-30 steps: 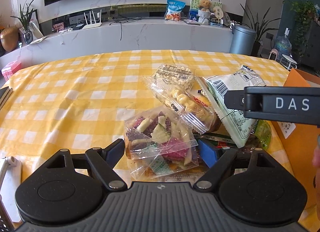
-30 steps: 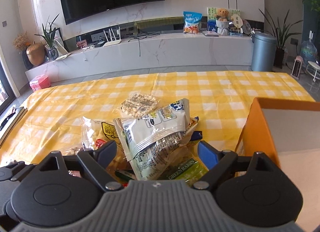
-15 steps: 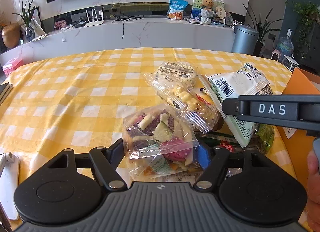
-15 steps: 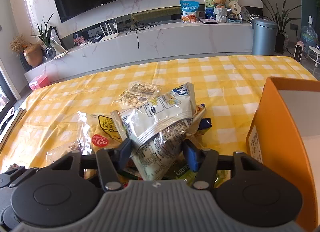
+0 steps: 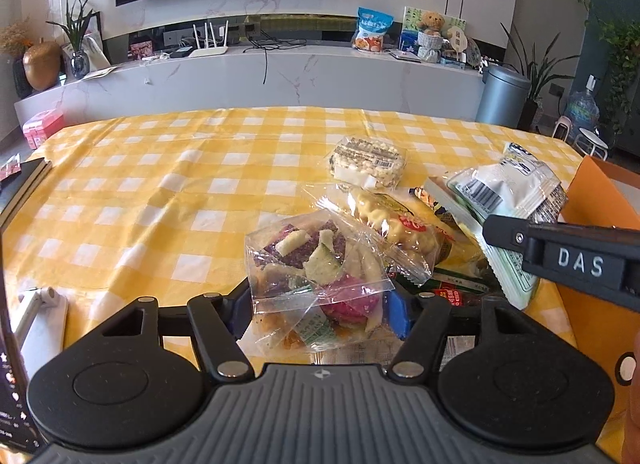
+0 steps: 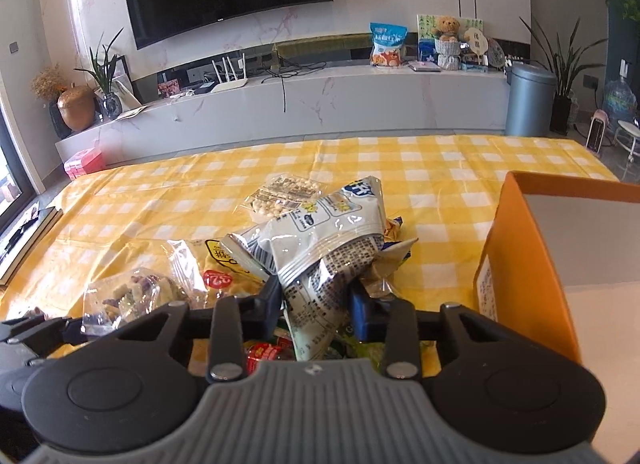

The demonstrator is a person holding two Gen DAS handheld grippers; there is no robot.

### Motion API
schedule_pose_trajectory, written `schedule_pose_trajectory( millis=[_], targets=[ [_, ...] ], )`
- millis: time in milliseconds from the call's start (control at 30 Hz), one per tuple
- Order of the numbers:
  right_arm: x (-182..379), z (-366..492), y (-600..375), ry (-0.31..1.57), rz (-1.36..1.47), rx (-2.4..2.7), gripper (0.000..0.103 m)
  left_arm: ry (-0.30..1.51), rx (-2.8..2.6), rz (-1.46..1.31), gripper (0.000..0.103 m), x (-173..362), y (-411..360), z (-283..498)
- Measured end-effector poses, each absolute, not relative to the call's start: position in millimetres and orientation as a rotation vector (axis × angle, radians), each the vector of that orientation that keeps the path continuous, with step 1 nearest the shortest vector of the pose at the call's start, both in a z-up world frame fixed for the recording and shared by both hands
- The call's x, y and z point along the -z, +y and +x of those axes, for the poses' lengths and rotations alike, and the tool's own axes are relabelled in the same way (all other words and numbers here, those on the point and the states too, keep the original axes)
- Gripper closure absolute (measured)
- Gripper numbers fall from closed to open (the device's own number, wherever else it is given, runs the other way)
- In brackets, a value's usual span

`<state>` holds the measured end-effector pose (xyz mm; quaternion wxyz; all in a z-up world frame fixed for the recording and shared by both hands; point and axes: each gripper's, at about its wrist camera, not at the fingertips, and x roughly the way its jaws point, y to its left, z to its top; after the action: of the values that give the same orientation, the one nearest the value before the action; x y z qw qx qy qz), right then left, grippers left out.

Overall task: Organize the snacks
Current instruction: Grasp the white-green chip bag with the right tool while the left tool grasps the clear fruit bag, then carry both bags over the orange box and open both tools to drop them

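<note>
Snacks, loose pile on a yellow checked tablecloth (image 6: 460, 168), orange box (image 6: 520, 264) just right of the fingers.

Item one: white-and-grey packet (image 6: 324, 248), its lower end pinched between the fingers of the right gripper (image 6: 316, 302), whose jaws have just been closing and now crease the foil.

Item two: clear bag of mixed chips (image 5: 312, 276), between the fingers of the left gripper (image 5: 318, 310), jaws lately narrowing and still fairly wide; pads at the bag's sides, firm hold not certain.

Handling advice: squeeze the clear bag until the film gathers (gently, the contents look crushable), lift each packet straight up free of its neighbours, then carry it over the box rim.
</note>
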<state>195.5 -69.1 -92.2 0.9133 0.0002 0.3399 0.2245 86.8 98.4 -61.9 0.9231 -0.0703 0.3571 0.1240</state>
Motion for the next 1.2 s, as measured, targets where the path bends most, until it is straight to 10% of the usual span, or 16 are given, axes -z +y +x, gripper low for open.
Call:
schedule_pose_trajectory(
  millis=[1200],
  targets=[
    [-3.5,101.1,-223.0,0.555,-0.087,-0.571,0.073,0.49,0.084,-0.03,0.032,-54.8,9.9,31.7]
  ],
)
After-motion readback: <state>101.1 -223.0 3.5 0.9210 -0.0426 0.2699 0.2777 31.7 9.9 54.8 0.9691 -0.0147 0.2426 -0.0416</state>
